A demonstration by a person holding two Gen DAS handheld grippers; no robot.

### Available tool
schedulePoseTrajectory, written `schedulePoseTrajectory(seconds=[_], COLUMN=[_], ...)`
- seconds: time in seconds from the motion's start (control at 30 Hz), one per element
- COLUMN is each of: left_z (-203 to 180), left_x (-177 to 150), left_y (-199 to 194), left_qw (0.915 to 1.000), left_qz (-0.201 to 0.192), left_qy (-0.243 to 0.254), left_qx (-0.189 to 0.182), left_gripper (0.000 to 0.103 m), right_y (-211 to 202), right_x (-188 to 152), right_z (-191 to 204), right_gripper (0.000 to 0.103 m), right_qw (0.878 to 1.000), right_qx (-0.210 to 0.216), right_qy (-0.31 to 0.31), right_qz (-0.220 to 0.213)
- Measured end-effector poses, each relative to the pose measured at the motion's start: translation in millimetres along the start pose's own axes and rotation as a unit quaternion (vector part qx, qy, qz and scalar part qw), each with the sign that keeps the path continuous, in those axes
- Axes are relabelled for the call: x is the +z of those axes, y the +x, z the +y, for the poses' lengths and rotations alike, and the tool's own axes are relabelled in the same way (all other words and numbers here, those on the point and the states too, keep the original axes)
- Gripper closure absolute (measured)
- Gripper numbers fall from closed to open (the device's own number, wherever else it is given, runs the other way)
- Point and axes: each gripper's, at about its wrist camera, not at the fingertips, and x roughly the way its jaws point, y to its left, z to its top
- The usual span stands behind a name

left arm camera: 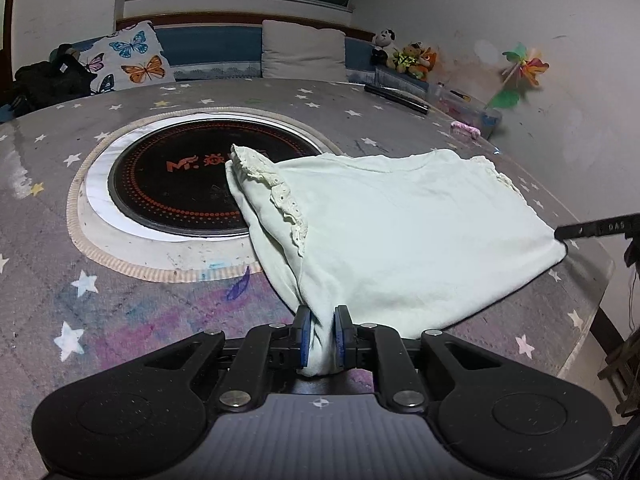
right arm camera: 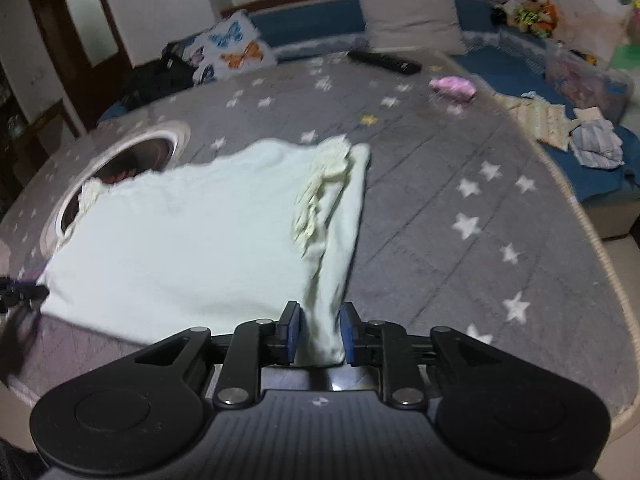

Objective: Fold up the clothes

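Item 1, far left of the left claw: butterfly cushion with dark bags beside it, at the back edge of the table.

Item 2, ahead-left of the left claw: round black hotplate with orange lettering, set in a pale ring in the grey star-print table cover.

Item 3, left gripper: clenched on a bunched corner of the pale green garment, cloth pinched between both blue pads.

Item 4, garment: spread flat ahead of both claws, near edge lifted; lace-trimmed sleeve folded inward on its left side, overlapping the hotplate rim.

Item 5, right gripper: grasping the garment's other near corner; the right pad presses the cloth, while a thin gap shows at the left pad. View is motion-blurred.

Item 6, ahead-right of the right claw: black remote, pink cloth.

Item 7, far right: small folded clothes on a blue surface; soft toys beyond.
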Motion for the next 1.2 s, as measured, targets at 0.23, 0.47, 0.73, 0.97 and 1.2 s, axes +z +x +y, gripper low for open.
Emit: schedulePoseTrajectory(seconds=[0.23, 0.47, 0.73, 0.97, 1.2], left_z=[-0.3, 1.1, 0.0, -0.2, 5.3], left_x=[-0.6, -2.4, 0.5, 1.3, 14.1], left_y=[-4.8, -6.1, -1.8, -7.7, -16.1], left_qw=[0.9999, 0.9999, 0.9998, 0.9996, 0.9988], left_qz=[-0.007, -0.004, 0.002, 0.001, -0.019], left_qy=[-0.002, -0.007, -0.004, -0.002, -0.012], left_qx=[0.008, 0.014, 0.021, 0.029, 0.044], left_gripper=[0.086, 0.088, 0.087, 0.086, 0.086], right_y=[24.0, 59.8, 57.9, 82.9, 71.9], right_x=[27.1, 29.8, 46.7, 57.6, 76.0], right_z=[-3.1, -5.7, -13.7, -13.4, -17.3], right_gripper=[0.083, 0.091, 0.090, 0.085, 0.085], right_qw=[0.999, 0.996, 0.996, 0.997, 0.996], right_qx=[-0.013, -0.058, -0.053, -0.048, -0.043], right_qy=[-0.006, -0.052, -0.044, -0.055, -0.037], right_qz=[-0.038, -0.033, -0.054, -0.038, -0.066])
